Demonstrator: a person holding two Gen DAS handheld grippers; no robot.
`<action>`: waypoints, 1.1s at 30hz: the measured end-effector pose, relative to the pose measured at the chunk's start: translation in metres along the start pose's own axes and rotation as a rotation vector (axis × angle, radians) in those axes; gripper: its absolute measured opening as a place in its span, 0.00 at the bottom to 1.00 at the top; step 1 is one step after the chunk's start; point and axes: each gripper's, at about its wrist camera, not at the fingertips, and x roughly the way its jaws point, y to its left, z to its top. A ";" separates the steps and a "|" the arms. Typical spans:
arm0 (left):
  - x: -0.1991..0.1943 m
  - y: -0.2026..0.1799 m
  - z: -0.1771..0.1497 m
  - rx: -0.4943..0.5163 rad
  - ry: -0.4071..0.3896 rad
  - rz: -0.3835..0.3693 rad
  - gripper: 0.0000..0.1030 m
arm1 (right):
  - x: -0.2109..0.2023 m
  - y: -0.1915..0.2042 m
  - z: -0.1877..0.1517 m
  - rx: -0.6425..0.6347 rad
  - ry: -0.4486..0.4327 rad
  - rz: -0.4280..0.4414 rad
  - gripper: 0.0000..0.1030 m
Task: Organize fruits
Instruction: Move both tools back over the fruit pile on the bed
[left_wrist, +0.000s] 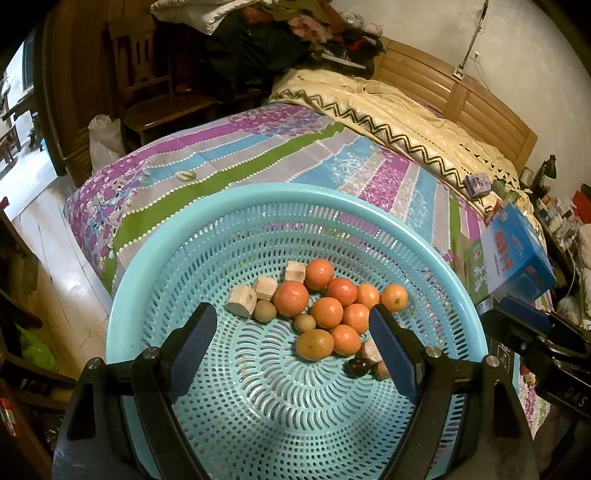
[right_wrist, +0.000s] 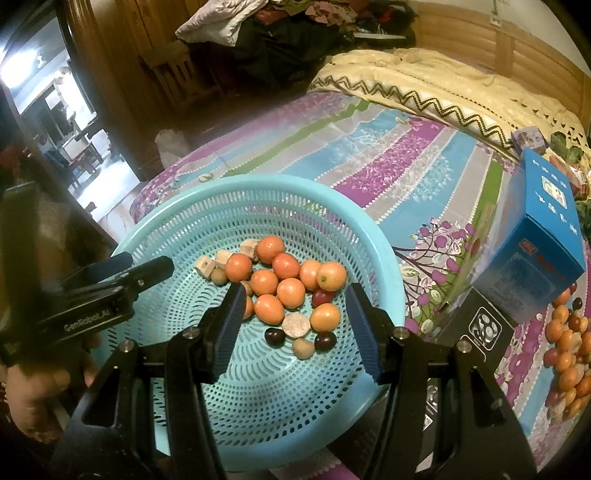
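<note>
A light blue perforated basket (left_wrist: 155, 280) (right_wrist: 369, 236) sits on the bed. Inside lie several small oranges (left_wrist: 327, 312) (right_wrist: 269, 308), pale cut chunks (left_wrist: 242, 300) (right_wrist: 295, 325), brown longans (left_wrist: 265, 311) (right_wrist: 303, 348) and dark red fruits (left_wrist: 359, 366) (right_wrist: 275, 336). My left gripper (left_wrist: 291, 336) is open and empty above the basket's near side. My right gripper (right_wrist: 293, 325) is open and empty over the fruit pile. The left gripper also shows in the right wrist view (right_wrist: 147, 271), at the basket's left rim. A second heap of fruit (right_wrist: 567, 354) lies on the bedsheet at the right.
A blue carton (left_wrist: 517, 254) (right_wrist: 539, 240) stands right of the basket, with a black box (right_wrist: 480, 325) beside it. The striped bedsheet (left_wrist: 236, 155), a cream quilt (left_wrist: 399, 110), a wooden headboard (left_wrist: 461, 92) and a chair (left_wrist: 155, 88) lie beyond. The floor (left_wrist: 48, 236) drops off left.
</note>
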 end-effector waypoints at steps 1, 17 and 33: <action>0.000 0.000 0.000 0.000 -0.001 0.000 0.83 | -0.001 0.000 -0.001 0.000 -0.002 0.001 0.56; 0.007 -0.006 -0.019 -0.035 0.021 -0.088 0.85 | -0.050 -0.010 -0.060 -0.068 -0.112 -0.110 0.68; -0.054 -0.109 -0.032 0.038 -0.098 -0.340 0.86 | -0.155 -0.097 -0.181 0.173 -0.240 -0.293 0.72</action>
